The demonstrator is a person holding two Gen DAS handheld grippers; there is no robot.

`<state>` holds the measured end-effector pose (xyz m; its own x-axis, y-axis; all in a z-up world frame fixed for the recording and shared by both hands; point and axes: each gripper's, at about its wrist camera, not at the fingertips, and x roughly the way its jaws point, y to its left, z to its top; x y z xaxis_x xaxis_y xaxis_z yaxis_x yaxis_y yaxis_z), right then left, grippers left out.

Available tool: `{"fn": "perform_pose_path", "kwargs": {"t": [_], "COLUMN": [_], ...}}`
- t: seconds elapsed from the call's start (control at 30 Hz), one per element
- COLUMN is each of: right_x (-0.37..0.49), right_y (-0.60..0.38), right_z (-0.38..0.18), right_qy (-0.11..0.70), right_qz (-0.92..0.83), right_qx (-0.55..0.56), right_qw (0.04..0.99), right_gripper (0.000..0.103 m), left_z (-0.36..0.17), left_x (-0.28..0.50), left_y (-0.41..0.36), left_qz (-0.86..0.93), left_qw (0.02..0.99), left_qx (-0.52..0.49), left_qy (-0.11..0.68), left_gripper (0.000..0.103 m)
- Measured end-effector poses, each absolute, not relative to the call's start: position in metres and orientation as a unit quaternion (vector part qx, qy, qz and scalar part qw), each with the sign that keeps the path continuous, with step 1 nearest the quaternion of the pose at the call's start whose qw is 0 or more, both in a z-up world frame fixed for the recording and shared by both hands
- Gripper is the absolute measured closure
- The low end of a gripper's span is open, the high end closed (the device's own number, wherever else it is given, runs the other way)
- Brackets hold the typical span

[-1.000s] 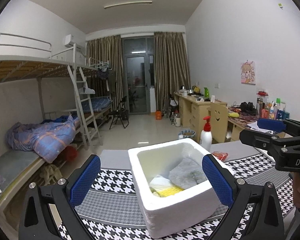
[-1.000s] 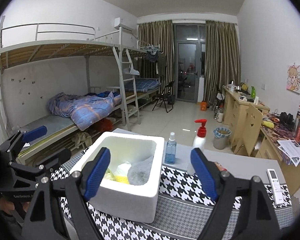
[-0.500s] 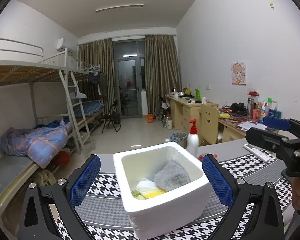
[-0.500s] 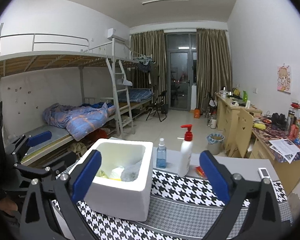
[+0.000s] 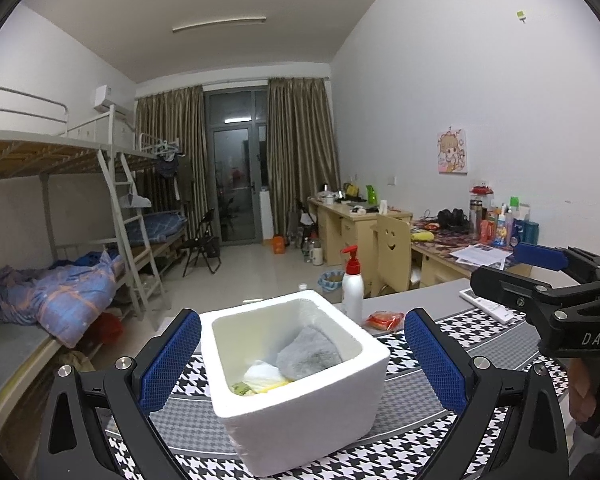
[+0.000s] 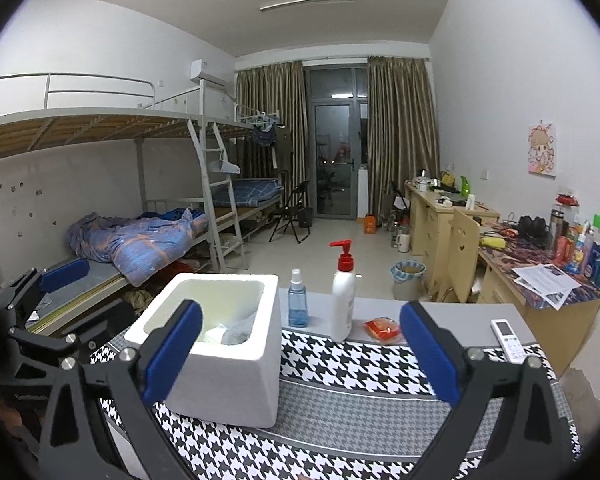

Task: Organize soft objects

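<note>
A: Foam box [image 5: 300, 412], near tabletop [image 6: 340, 412] – what is being held inside?
B: Grey cloth [image 5: 310, 354], white and yellow soft items.
A: Left gripper [image 5: 302, 354], right gripper [image 6: 300, 354]?
B: Both are being held apart, nothing being gripped.

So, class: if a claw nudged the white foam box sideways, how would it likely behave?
The white foam box looks like thick foam, so probably light and stiff. Holding only a grey cloth and small soft items, it would likely slide across the houndstooth mat. Its rim may dent.
</note>
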<state>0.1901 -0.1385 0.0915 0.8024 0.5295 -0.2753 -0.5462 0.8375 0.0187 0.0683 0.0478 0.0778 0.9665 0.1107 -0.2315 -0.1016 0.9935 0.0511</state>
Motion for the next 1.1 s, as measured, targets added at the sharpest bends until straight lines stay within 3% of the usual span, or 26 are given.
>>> {"fn": "perform_pose_path", "kwargs": {"t": [1.1], "right_x": [0.111], "right_y": [-0.165], "right_z": [0.078], "right_qy": [0.094], "right_qz": [0.253], "right_qx": [-0.045], "right_qw": [0.962], "right_gripper": [0.001], "left_z": [0.073], "left_x": [0.005], "left_y": [0.021], "left_qz": [0.038], "left_qw": [0.995], "left_qx": [0.019], "left_qy": [0.085], "left_gripper": [0.001]}}
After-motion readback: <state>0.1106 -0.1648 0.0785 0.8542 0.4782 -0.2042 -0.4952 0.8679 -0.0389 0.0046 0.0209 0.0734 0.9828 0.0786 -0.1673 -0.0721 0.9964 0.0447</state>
